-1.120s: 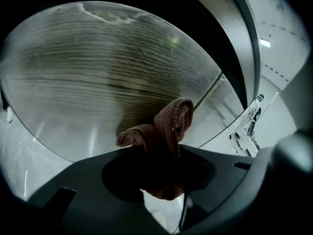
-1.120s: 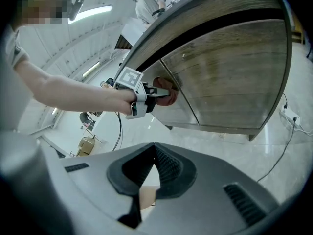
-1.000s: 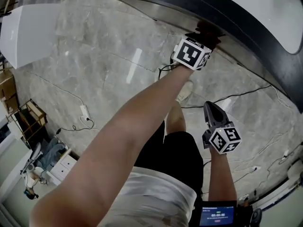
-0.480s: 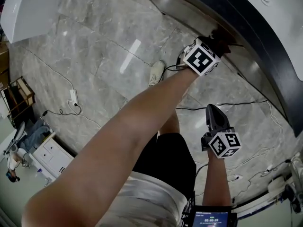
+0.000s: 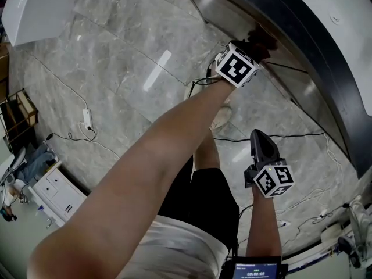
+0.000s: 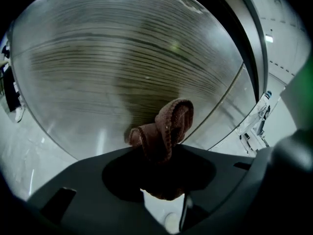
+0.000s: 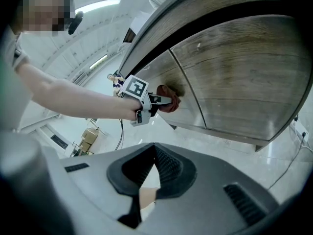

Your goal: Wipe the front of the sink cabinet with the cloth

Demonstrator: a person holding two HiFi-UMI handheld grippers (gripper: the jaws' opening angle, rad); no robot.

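A brown cloth (image 5: 259,39) is bunched in my left gripper (image 5: 254,44), which is shut on it and presses it against the wood-grain front of the sink cabinet (image 5: 232,13). In the left gripper view the cloth (image 6: 165,129) sticks out past the jaws, right at the curved cabinet front (image 6: 122,67). The right gripper view shows the left gripper (image 7: 164,101), the cloth (image 7: 169,105) and the cabinet door (image 7: 239,77) from below. My right gripper (image 5: 258,135) hangs lower, apart from the cabinet, shut with nothing in it (image 7: 155,150).
A dark counter edge (image 5: 325,68) and white sink top (image 5: 343,10) overhang the cabinet. Cables and a power strip (image 5: 87,118) lie on the grey marble floor. A white panel (image 5: 35,7) sits far left, small white drawers (image 5: 55,186) lower left. The person's shoe (image 5: 221,118) is below the left gripper.
The left gripper has slid the cloth a short way along the cabinet front, and the head view has shifted. The right gripper stays low and shut.
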